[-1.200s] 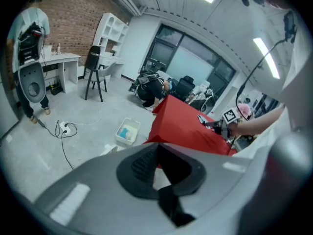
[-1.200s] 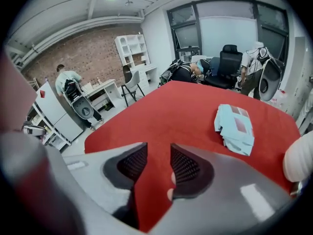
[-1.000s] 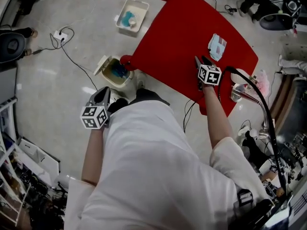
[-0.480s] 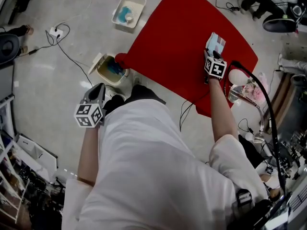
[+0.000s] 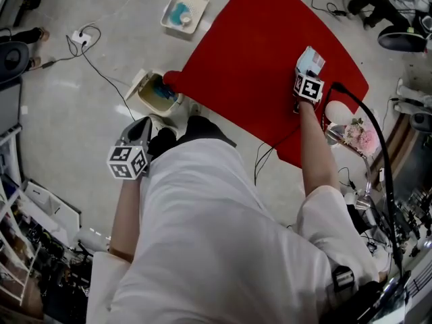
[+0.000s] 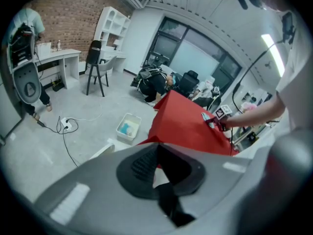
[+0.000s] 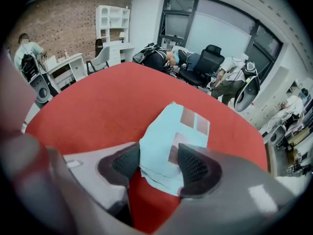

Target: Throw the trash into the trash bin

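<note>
**Item 1, trash.** A light blue packet (image 7: 171, 131) with brownish square patches lies flat on the red table (image 5: 250, 52), towards 2 o'clock on the top in the head view. It is not yet lifted.

**Item 2, right tongs (image 7: 159, 164).** They point steeply down over the packet. The jaws have just been opening and now stand spread, one pad on each side of the packet's near end. The pads flank it and do not yet pinch it, so this looks like the set-up for a grip.

**Item 3, left tongs (image 6: 159, 169).** They are closed to a sliver and empty, held low at 8 o'clock in the head view, off the table and beside the person's body. They are probably parked there to leave the right side free.

**Item 4, trash bin (image 5: 144, 100).** It stands on the floor at the table's 9 o'clock corner with its lid tipped open and something blue already inside. It is well apart from the packet, so a carry across the table is needed.

**Item 5, white tray (image 5: 200, 0).** It sits on the floor at 11 o'clock and holds blue scraps.
</note>
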`<state>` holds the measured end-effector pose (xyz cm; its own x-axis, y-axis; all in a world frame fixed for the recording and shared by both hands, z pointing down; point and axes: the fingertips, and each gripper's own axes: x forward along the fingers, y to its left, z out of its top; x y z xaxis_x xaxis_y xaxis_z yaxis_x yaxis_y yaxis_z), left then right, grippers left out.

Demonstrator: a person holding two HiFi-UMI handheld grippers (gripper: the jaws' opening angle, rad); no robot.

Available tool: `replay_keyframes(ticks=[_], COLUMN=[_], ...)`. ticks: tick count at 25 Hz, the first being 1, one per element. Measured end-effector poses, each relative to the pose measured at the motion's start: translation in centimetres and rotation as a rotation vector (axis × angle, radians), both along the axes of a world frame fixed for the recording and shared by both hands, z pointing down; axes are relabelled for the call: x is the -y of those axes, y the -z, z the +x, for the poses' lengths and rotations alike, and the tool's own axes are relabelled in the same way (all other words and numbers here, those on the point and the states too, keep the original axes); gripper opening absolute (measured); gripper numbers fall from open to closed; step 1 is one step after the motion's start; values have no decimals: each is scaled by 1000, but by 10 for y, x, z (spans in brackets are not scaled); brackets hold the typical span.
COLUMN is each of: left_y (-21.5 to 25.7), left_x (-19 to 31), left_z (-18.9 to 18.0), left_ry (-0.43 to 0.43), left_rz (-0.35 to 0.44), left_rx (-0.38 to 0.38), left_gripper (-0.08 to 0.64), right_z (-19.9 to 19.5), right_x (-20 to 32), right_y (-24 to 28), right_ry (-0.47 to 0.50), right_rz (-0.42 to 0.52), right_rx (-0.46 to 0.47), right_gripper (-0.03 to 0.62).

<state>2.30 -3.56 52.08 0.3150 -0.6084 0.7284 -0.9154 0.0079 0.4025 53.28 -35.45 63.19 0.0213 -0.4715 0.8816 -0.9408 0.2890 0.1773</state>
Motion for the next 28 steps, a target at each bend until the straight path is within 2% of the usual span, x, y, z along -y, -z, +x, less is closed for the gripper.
replay_keyframes(ticks=[2, 3, 4, 5, 16, 24, 28], left_y=[-2, -4, -5, -6, -1, 2, 5], left_x=[0, 1, 2, 3, 6, -13, -24], left_z=[0, 0, 0, 0, -5, -20, -30], left_ry=[2, 3, 3, 4, 5, 22, 34], left_rz=[-4, -5, -6, -6, 25, 41, 51], left_rx=[-2, -2, -3, -3, -10, -8, -10], left_gripper=[5, 5, 5, 5, 5, 5, 5], right_z=[2, 4, 5, 7, 5, -25, -53], right_x=[2, 3, 5, 6, 5, -1, -7], right_y=[1, 3, 6, 8, 40, 62, 69], right_ry=[2, 12, 24, 33, 23, 47, 91], right_rz=[4, 14, 26, 36, 138, 204, 222], right_rx=[-30, -60, -91, -113, -133, -104, -76], right_gripper=[215, 162, 52, 21, 5, 5, 5])
